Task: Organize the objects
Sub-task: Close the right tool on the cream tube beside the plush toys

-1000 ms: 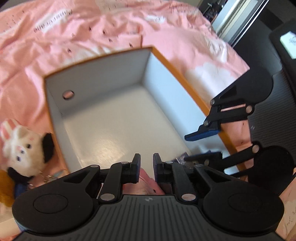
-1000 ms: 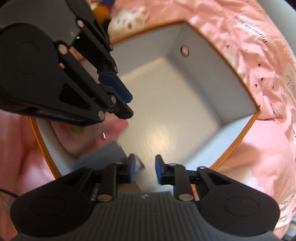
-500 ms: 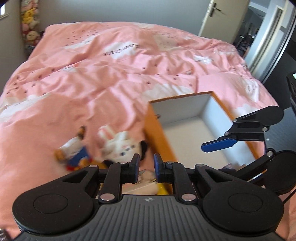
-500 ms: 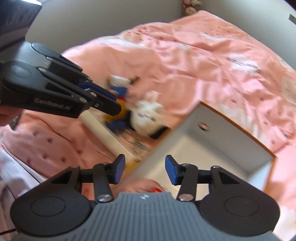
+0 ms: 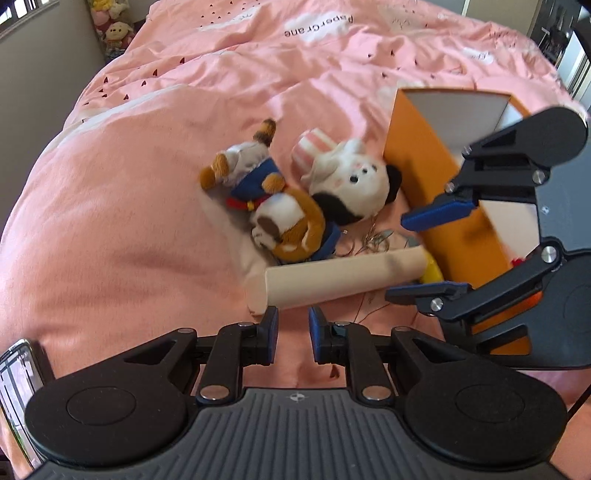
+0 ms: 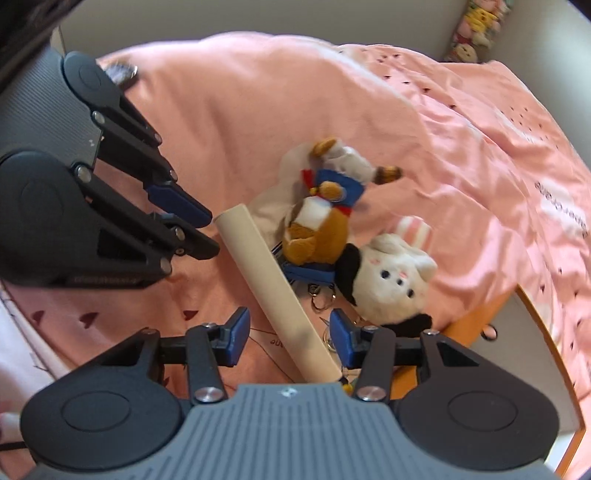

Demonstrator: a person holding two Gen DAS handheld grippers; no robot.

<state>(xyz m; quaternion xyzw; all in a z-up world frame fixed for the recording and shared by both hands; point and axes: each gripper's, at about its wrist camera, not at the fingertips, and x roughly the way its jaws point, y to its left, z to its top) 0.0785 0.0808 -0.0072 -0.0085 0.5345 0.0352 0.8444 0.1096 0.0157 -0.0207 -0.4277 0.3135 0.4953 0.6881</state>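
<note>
A cream cardboard tube (image 5: 332, 280) lies on the pink duvet (image 5: 147, 184) beside a brown dog plush in a blue outfit (image 5: 288, 229) and a white bunny plush (image 5: 351, 184). An orange box with a white inside (image 5: 417, 147) stands to their right. My left gripper (image 5: 291, 325) hovers just short of the tube's left end; its jaws are opening, a narrow gap, nothing between them. My right gripper (image 6: 289, 321) is open above the tube (image 6: 269, 288), which runs between its fingers untouched. The left gripper (image 6: 211, 236) shows near the tube's far end.
Metal key rings (image 5: 373, 240) lie between the plushes and the tube. A yellow item (image 5: 432, 273) pokes out at the tube's right end. A phone (image 5: 18, 373) lies at the left edge. More plush toys (image 5: 114, 29) sit in the far corner.
Both grippers have swung away from over the box's inside to the toys and tube on the duvet. The right jaws have widened; the left jaws have parted slightly.
</note>
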